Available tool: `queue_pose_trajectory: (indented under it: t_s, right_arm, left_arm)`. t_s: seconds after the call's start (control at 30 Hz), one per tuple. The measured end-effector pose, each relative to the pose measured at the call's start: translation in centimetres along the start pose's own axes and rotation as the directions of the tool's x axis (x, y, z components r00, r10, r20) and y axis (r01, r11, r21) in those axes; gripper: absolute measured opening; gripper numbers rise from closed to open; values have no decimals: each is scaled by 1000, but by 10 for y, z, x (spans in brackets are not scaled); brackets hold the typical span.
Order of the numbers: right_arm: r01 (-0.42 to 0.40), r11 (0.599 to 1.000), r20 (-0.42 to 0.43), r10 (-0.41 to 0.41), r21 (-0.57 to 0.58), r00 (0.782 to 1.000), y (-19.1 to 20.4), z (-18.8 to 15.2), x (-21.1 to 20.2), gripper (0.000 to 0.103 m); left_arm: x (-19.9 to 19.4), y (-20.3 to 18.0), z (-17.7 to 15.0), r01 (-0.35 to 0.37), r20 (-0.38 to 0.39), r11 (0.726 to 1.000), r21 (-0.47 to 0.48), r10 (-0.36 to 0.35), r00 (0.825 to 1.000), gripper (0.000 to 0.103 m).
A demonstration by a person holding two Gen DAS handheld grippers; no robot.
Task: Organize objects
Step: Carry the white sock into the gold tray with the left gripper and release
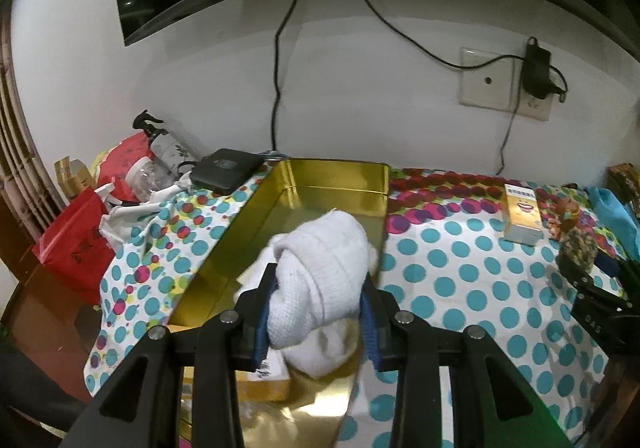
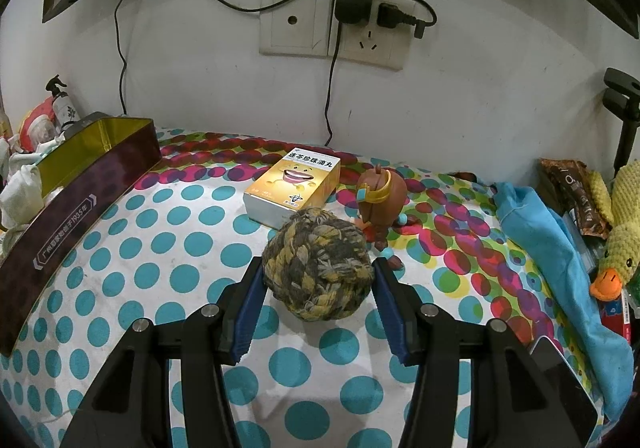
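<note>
My left gripper (image 1: 320, 288) is shut on a rolled white sock (image 1: 324, 268) and holds it over the near end of the open gold tin box (image 1: 340, 178). A small yellow box (image 1: 268, 376) lies in the tin below it. My right gripper (image 2: 318, 276) is shut on a yellow-and-grey rope ball (image 2: 318, 272) just above the dotted cloth (image 2: 160, 248). Behind the ball lie a yellow medicine box (image 2: 294, 184) and a brown toy figure (image 2: 380, 200). The tin (image 2: 80, 184) stands at the left in the right wrist view.
A black device (image 1: 226, 168), spray bottle (image 1: 168, 148) and red bags (image 1: 76, 244) crowd the far left. A blue cloth (image 2: 560, 248), a yellow duck plush (image 2: 624, 232) and a phone (image 2: 568, 380) lie at the right. Cables hang from the wall socket (image 2: 332, 24).
</note>
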State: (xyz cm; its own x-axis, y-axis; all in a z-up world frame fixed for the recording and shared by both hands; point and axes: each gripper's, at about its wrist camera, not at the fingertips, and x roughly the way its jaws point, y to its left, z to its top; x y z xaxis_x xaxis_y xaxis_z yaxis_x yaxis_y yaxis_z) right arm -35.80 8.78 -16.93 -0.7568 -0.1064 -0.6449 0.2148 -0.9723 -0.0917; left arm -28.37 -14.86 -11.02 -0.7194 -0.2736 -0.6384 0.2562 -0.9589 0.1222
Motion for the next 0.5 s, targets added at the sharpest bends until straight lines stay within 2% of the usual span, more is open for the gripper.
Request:
queue_pose_trajectory:
  t_s: [0.13,0.23,0.4,0.5]
  right_arm:
    - [1,1000,1,-1,2,1000,0,0,-1,50]
    - [2,1000,1,-2,1,1000,0,0,-1,51]
    - [1,1000,0,-1,6,1000,0,0,0,51]
    - [2,1000,0,-2,7,1000,-1,0,-1,51]
  left_arm:
    - [14,14,13,-26,-7,999,-19,26,1000,37]
    - [34,21,32,-10,-22,999,-40,9,1000,38]
    - [56,24,52,-43,-56,998,-45,41,998,38]
    - [75,25,56,-12,-99,998,-56,7,995,45]
